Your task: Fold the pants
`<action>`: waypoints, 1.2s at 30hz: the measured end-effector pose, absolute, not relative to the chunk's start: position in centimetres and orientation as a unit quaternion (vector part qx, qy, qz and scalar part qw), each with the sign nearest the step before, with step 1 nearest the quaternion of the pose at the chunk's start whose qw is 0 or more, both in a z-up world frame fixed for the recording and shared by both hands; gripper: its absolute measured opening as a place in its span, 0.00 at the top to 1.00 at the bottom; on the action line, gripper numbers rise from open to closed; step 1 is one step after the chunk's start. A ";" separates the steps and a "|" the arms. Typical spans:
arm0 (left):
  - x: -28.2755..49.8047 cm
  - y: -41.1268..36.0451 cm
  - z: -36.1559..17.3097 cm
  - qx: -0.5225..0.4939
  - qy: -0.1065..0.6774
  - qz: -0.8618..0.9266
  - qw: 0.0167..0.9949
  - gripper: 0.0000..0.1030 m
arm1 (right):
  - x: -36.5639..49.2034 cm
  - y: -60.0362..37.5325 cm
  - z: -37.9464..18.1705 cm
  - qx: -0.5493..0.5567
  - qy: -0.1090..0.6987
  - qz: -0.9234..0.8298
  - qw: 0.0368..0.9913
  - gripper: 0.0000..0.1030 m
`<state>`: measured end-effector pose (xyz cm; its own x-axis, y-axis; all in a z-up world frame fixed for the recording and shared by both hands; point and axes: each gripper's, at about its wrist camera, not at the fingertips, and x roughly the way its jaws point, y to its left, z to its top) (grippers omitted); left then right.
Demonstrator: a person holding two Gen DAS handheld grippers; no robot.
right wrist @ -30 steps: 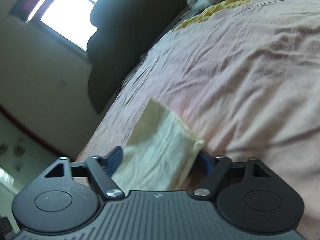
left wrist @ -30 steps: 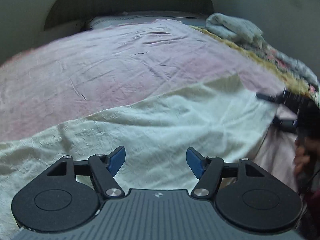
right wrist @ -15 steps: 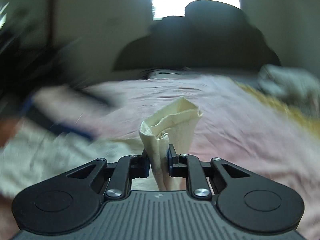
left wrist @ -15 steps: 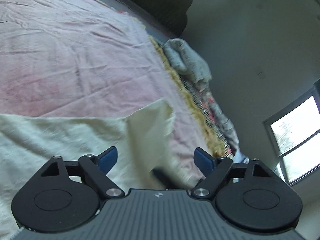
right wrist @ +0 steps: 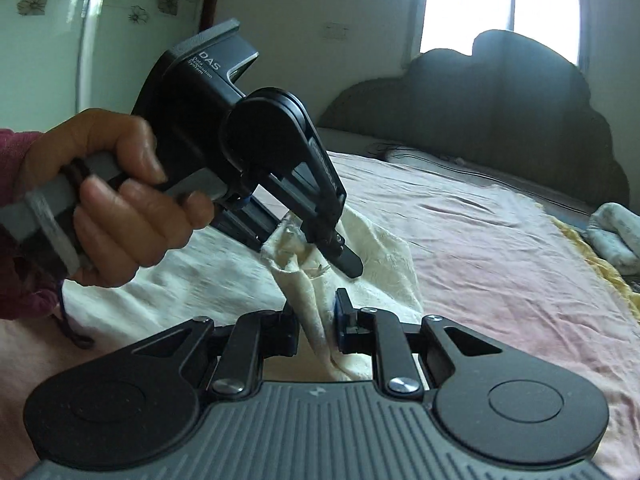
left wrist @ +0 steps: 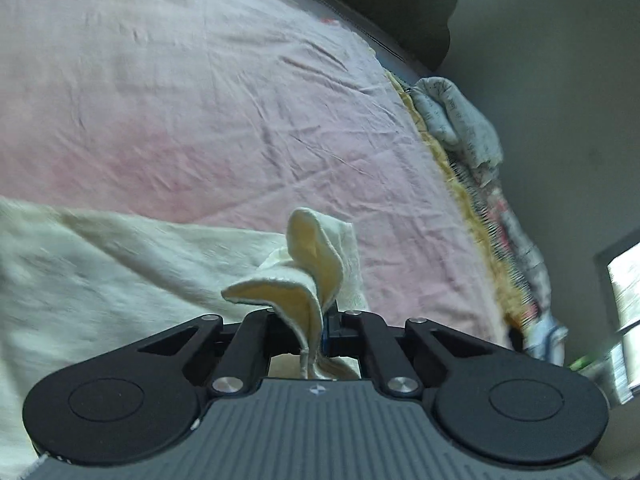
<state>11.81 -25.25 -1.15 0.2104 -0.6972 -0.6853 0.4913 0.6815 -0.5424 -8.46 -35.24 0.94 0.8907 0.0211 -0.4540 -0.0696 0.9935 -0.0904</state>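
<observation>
The cream pants [left wrist: 120, 272] lie spread over a pink bed sheet [left wrist: 200, 100]. In the left wrist view my left gripper [left wrist: 316, 322] is shut on a bunched edge of the pants, and a fold of cloth curls up above the pads. My right gripper [right wrist: 318, 320] is shut on a gathered strip of the same pants [right wrist: 380, 256], lifted off the sheet. The right wrist view also shows the left gripper [right wrist: 344, 258], held by a hand [right wrist: 120, 200], pinching the cloth just beyond my right fingers. The two grips sit close together.
A dark padded headboard [right wrist: 500, 120] stands at the far end of the bed under a bright window [right wrist: 504, 4]. A rolled pale cloth [left wrist: 456, 120] and a yellow patterned blanket [left wrist: 476, 208] lie along the bed's right edge. Pink sheet [right wrist: 500, 260] stretches beyond the pants.
Both grippers went from open to shut on the pants' edge. The right gripper rolled upright and lifted the cloth; the left one closed beside it, and the two now sit together.
</observation>
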 end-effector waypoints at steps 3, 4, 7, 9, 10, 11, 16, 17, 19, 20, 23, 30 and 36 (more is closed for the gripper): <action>10.5 -23.0 1.4 -0.011 0.450 -0.367 0.814 0.94 | -8.0 -33.0 1.6 -0.056 0.229 0.065 0.970 0.84; 10.3 -22.2 2.0 0.012 0.438 -0.359 0.824 0.94 | -7.7 -32.0 1.7 -0.058 0.228 0.082 0.969 0.84; 9.8 -19.0 2.9 0.060 0.407 -0.330 0.850 0.94 | -6.4 -28.5 1.9 -0.074 0.224 0.130 0.963 0.84; 9.8 -16.7 2.8 0.085 0.391 -0.305 0.864 0.94 | -5.4 -26.0 1.8 -0.087 0.223 0.159 0.958 0.84; 10.0 -15.6 2.5 0.092 0.388 -0.291 0.870 0.94 | -4.8 -24.9 1.6 -0.091 0.224 0.174 0.955 0.84; 10.2 -14.5 2.1 0.096 0.384 -0.277 0.876 0.94 | -4.2 -23.8 1.5 -0.093 0.227 0.188 0.951 0.84; 11.9 -10.6 -0.3 0.112 0.391 -0.224 0.885 0.80 | -1.5 -19.1 0.2 -0.108 0.237 0.240 0.935 0.83; 12.2 -10.0 -0.7 0.112 0.405 -0.219 0.881 0.72 | -1.0 -18.4 -0.2 -0.110 0.248 0.244 0.931 0.82; 12.4 -8.5 -0.7 0.100 0.420 -0.208 0.878 0.50 | -0.2 -17.2 -1.2 -0.118 0.280 0.247 0.920 0.70; 12.4 -7.6 -0.5 0.099 0.418 -0.192 0.882 0.39 | -0.4 -16.9 -1.6 -0.121 0.288 0.245 0.918 0.68; 11.7 -5.0 0.6 0.118 0.394 -0.124 0.903 0.33 | -2.4 -17.9 -0.7 -0.114 0.270 0.275 0.916 0.64; 10.7 -1.1 3.4 0.021 0.411 -0.115 0.904 0.24 | -5.0 -20.3 0.4 -0.142 0.244 0.226 0.932 0.64; 9.4 -1.1 2.9 -0.080 0.466 -0.179 0.863 0.24 | -4.8 -17.5 -0.5 -0.216 0.240 0.230 0.918 0.64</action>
<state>9.42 -1.10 2.95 0.5017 -0.3828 -0.7757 0.2337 0.9234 -0.3046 -4.84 -17.54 -0.45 0.7786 0.3185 -0.5407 -0.5265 0.8004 -0.2866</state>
